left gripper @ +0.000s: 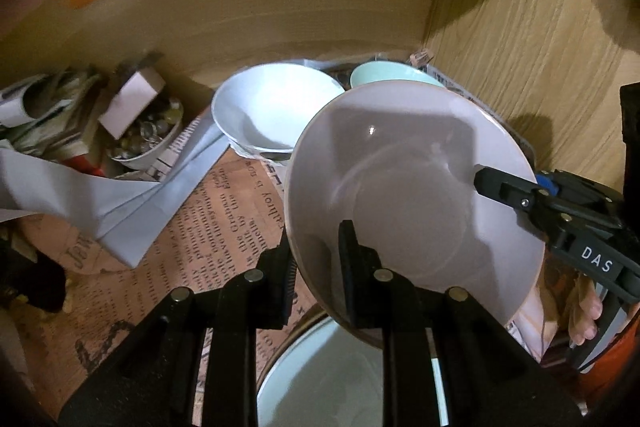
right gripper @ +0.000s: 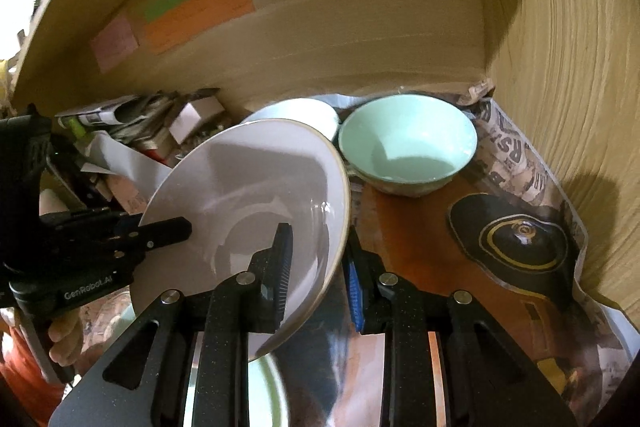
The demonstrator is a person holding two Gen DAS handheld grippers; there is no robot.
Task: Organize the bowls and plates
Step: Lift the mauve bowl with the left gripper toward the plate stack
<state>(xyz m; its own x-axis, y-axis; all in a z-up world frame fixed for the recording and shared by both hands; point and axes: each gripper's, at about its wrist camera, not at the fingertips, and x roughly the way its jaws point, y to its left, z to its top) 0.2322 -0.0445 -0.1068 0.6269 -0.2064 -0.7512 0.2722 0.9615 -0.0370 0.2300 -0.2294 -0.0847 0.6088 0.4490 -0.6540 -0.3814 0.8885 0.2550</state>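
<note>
1. Left wrist view: we hold the pale plate (left gripper: 412, 195) by its near rim, with our left gripper (left gripper: 316, 259) clenched on it, one finger inside the dish and one outside. Our right gripper (left gripper: 516, 193) bites the plate's far right rim. The plate is tilted and lifted clear of the newspaper lining (left gripper: 216, 227) on the shelf. Under it, at the bottom edge, sits another plate (left gripper: 328, 383) with a pale inside.

2. Still in that view: a white bowl (left gripper: 272, 107) and a mint bowl (left gripper: 384, 73) stand near the back wall, behind the held plate. To the left lies a small dish of oddments (left gripper: 148, 135) among loose paper.

3. Right wrist view: our right gripper (right gripper: 318, 271) pinches the plate (right gripper: 256, 195) on its right rim, and the left gripper (right gripper: 168, 229) grips the opposite side. The mint bowl (right gripper: 408, 147) stands just beyond the plate, with the white bowl (right gripper: 304, 113) beside it.

4. Progress, as we judge it: the two bowls look grouped at the back. The plate in our grip has not been set down, and the plate below it also awaits a place.
</note>
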